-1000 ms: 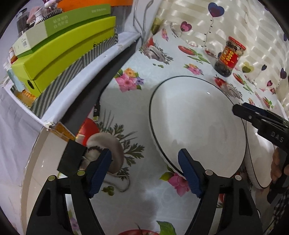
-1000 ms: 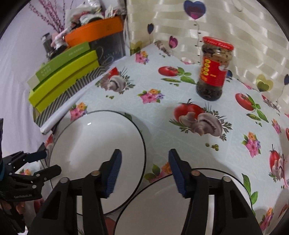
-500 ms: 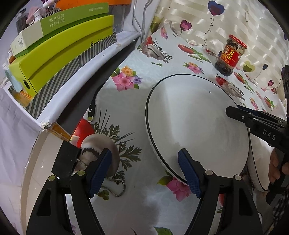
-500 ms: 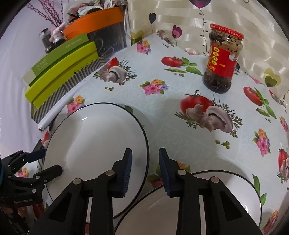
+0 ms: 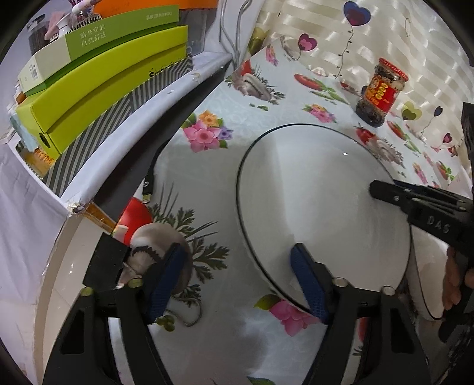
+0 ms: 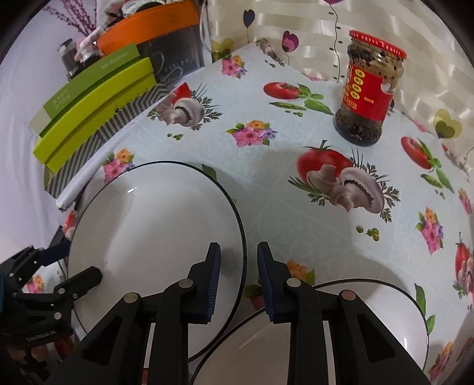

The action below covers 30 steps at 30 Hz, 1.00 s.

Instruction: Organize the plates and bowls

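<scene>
A white plate with a black rim (image 5: 320, 201) (image 6: 154, 225) lies on the flowered tablecloth. My left gripper (image 5: 237, 281) (image 6: 81, 259) straddles its near-left rim. One blue pad is over the plate and the other over the cloth; the jaws are closing but not pressing. My right gripper (image 6: 238, 266) (image 5: 382, 189) sits at the opposite rim. Its jaws are closing, with the rim between the pads and a sliver of gap on each side. A second white dish with a black rim (image 6: 370, 322) (image 5: 426, 296) rests under the right gripper's arms.
A red-labelled jar (image 6: 370, 97) (image 5: 380, 91) stands at the back by the curtain. Green boxes (image 5: 103, 80) (image 6: 94, 109) are stacked on a ledge along the left, with an orange tub (image 6: 148, 26) behind. A cable plug (image 5: 147, 189) lies beside the plate. A hand (image 5: 453, 281) holds the right gripper.
The right gripper's jaws have narrowed from wide apart to a slim gap around the plate's rim, and it has edged forward. The left gripper has stayed in place.
</scene>
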Available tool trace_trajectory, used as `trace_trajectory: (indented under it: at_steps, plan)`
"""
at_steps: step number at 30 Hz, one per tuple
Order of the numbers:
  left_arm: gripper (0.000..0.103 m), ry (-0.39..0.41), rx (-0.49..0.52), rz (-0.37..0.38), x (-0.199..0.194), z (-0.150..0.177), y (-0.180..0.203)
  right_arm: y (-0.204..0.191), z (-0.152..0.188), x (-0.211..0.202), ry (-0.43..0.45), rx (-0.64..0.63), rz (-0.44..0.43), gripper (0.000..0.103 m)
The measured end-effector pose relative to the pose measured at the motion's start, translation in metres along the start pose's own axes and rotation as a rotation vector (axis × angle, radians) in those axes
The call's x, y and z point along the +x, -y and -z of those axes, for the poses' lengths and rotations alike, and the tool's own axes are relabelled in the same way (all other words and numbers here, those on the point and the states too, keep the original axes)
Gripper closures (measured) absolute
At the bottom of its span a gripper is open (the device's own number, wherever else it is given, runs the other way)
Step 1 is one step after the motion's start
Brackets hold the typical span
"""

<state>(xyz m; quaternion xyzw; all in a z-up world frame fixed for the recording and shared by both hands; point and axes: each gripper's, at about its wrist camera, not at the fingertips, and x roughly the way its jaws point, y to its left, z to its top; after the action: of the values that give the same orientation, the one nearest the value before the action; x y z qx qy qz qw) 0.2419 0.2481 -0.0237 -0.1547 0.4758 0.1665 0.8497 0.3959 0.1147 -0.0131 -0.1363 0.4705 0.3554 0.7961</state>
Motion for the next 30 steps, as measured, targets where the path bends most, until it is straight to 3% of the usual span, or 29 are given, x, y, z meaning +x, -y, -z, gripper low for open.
trace_trajectory:
  at_steps: [3,14,30]
  plan:
    - [0.070,-0.003,0.008,0.061,-0.002,-0.001,0.008,-0.004,0.001,-0.001,0.013,0.002,0.016,0.087]
    - [0.073,0.001,-0.018,0.055,-0.004,-0.001,0.007,-0.010,0.003,-0.003,0.022,0.013,0.050,0.087]
    - [0.075,0.007,-0.066,0.046,-0.009,0.003,-0.008,-0.019,0.008,-0.009,0.018,0.024,0.024,0.089]
